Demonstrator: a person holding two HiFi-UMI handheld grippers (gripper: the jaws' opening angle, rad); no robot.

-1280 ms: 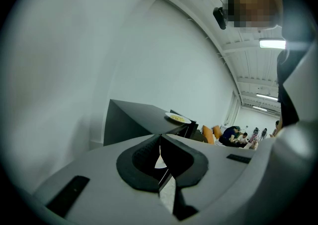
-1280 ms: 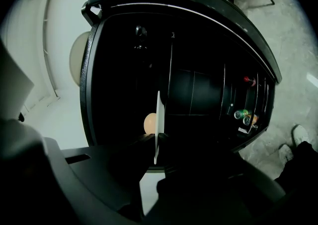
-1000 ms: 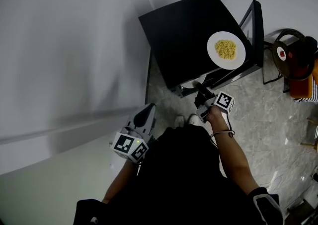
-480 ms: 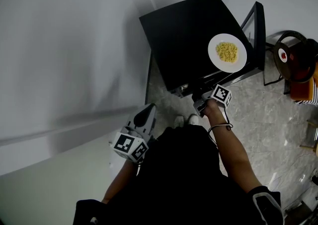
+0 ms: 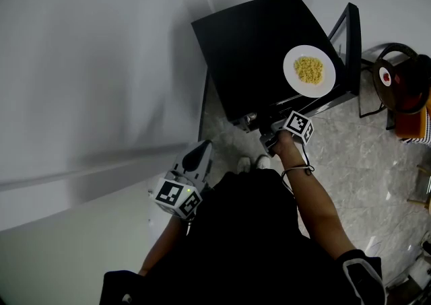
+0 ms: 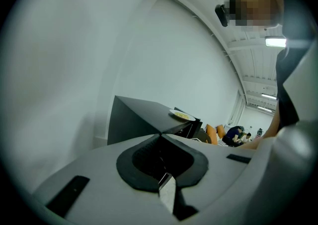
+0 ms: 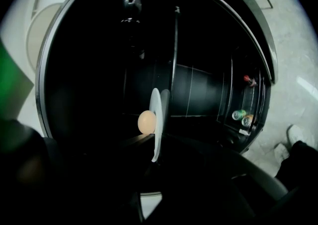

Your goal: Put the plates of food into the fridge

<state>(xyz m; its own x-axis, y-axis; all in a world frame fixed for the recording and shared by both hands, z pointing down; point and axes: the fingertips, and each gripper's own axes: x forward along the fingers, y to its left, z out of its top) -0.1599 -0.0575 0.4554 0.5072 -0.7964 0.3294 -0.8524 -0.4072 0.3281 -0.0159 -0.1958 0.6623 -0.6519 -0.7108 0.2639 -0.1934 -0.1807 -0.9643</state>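
Observation:
A black fridge [image 5: 256, 48] stands by the wall, its door [image 5: 350, 41] swung open to the right. On its top lies a white plate of yellow food [image 5: 309, 71], also seen in the left gripper view as a plate of yellow food [image 6: 181, 115]. My right gripper [image 5: 266, 128] is at the fridge's open front. In its own view the right gripper [image 7: 154, 157] is shut on the rim of a second white plate [image 7: 157, 119], seen edge-on with a round tan piece of food [image 7: 146, 121], inside the dark interior. My left gripper [image 5: 195, 155] hangs shut and empty near the white wall.
Two cans [image 7: 241, 115] sit in the door shelf at the right. A red and black pot-like object [image 5: 397, 81] and an orange striped thing [image 5: 412, 118] stand right of the fridge on the marble floor [image 5: 357, 155]. The white wall [image 5: 81, 61] fills the left.
My right gripper has moved forward to the fridge's open front. The left gripper has stayed where it was.

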